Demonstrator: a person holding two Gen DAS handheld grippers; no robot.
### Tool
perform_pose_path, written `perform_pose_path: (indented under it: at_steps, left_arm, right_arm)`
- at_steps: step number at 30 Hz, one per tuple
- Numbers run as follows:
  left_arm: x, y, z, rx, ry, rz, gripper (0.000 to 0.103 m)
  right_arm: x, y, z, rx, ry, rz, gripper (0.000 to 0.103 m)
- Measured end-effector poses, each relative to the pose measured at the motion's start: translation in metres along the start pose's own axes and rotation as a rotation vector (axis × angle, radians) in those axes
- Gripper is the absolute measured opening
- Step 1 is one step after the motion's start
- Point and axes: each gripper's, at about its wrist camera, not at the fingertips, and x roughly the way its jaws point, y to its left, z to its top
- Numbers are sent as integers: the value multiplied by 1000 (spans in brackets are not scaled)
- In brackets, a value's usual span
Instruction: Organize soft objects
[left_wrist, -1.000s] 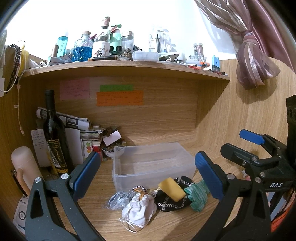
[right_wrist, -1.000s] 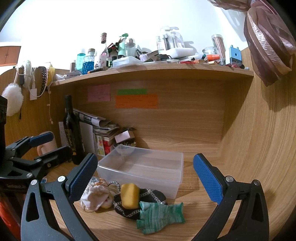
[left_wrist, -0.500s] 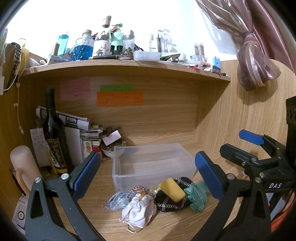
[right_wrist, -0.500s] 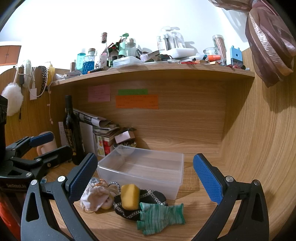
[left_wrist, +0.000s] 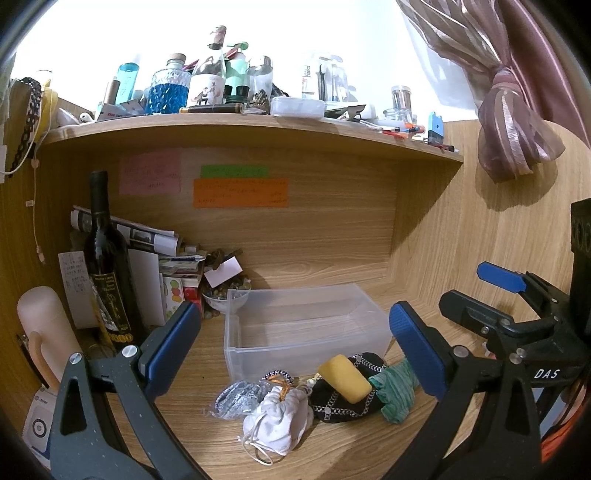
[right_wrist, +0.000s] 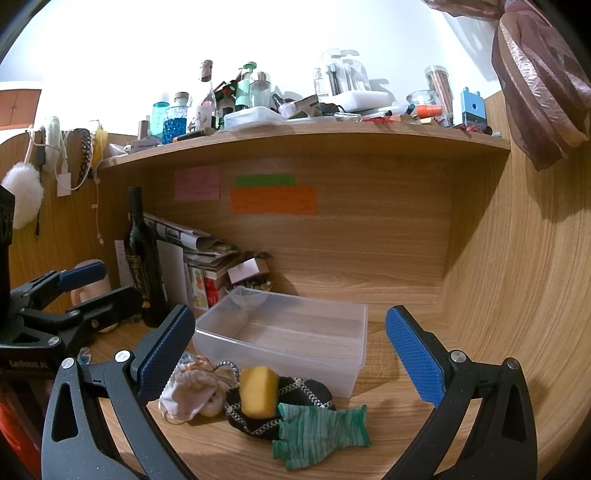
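A pile of soft things lies on the desk in front of a clear plastic bin (left_wrist: 236, 332) (right_wrist: 354, 354): a white drawstring pouch (left_wrist: 280, 413) (right_wrist: 188, 391), a yellow sponge (left_wrist: 349, 376) (right_wrist: 258, 389) on a black chain-patterned pouch (left_wrist: 340, 406) (right_wrist: 306, 395), a green knit glove (left_wrist: 397, 393) (right_wrist: 325, 428) and a silvery mesh bag (left_wrist: 236, 397). The bin is empty. My left gripper (left_wrist: 293, 347) is open above the pile. My right gripper (right_wrist: 290, 354) is open above it too, and shows at the right of the left wrist view (left_wrist: 476, 291).
A dark wine bottle (left_wrist: 105, 273) (right_wrist: 142, 258), papers, boxes and a small bowl (left_wrist: 218, 299) crowd the back left corner. A pink cup (left_wrist: 44, 328) stands at far left. A cluttered shelf (left_wrist: 258, 123) hangs overhead. A wooden wall (right_wrist: 517, 295) closes the right side.
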Motion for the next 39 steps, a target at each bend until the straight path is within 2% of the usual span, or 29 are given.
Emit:
perform_pose_path:
  at_steps: [7, 11, 17, 23, 25, 27, 34, 37, 39]
  left_arm:
    - [6, 5, -3, -5, 23, 2, 103]
    - [15, 12, -11, -8, 67, -9, 103]
    - [41, 28, -39, -19, 184, 4, 103]
    - [59, 63, -61, -116, 269, 29, 103]
    - [61, 68, -64, -137, 277, 21, 100]
    - [62, 68, -67, -141, 294, 2, 89]
    - [62, 42, -74, -54, 316, -61, 78]
    - [65, 30, -79, -13, 336, -79, 75]
    - [69, 26, -84, -5, 361, -90, 69]
  right_arm:
    - [8, -1, -3, -4, 5, -9, 103]
    - [18, -2, -9, 7, 30, 10, 103]
    - [44, -3, -28, 17, 124, 33, 103]
    - [75, 6, -47, 11, 241, 85, 101]
    - [83, 7, -51, 13, 276, 103, 97]
    - [93, 8, -56, 19, 316, 120, 88]
    - [119, 10, -74, 18, 421, 160, 67]
    - [128, 11, -81, 17, 465, 176, 54]
    - [131, 12, -85, 13, 481, 173, 44]
